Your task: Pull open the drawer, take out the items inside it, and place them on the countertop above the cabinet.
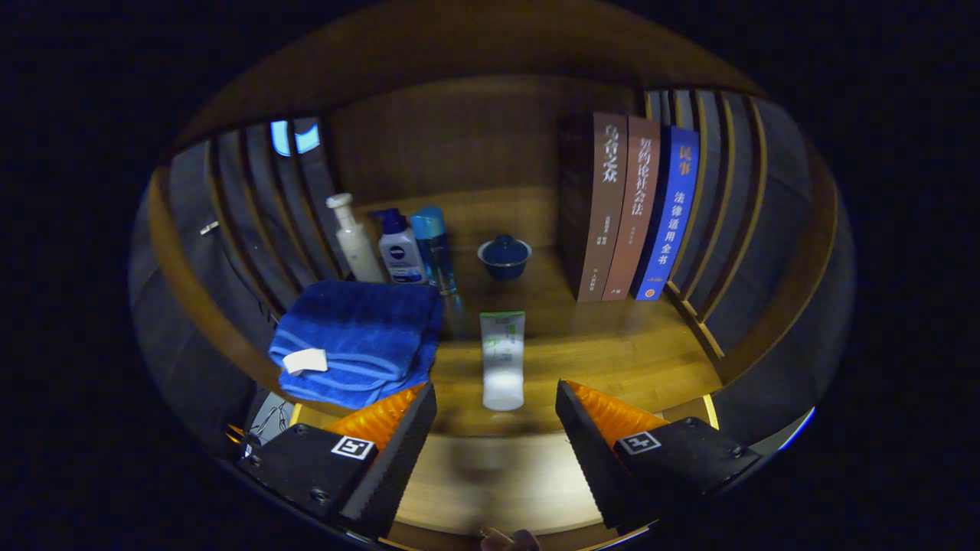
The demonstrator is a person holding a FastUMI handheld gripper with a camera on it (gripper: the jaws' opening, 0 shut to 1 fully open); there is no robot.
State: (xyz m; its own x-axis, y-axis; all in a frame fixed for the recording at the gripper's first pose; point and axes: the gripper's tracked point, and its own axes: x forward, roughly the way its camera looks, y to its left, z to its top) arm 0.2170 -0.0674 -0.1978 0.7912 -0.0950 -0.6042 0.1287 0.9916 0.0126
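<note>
A white tube with a green band (502, 360) lies on the wooden countertop (612, 344), just ahead of my fingers and in line with the gap between them. My gripper (496, 409) is open, with nothing between its fingers. A folded blue towel (356, 340) rests on the countertop ahead of the left finger. Below the fingers runs the lighter front edge of the cabinet top (490, 482); the drawer is hidden from this angle.
At the back left stand a white pump bottle (354, 239), a white and blue bottle (401, 249) and a blue bottle (433, 246). A dark blue lidded bowl (504, 256) sits mid-back. Three upright books (632, 210) stand at the right. Slatted walls close both sides.
</note>
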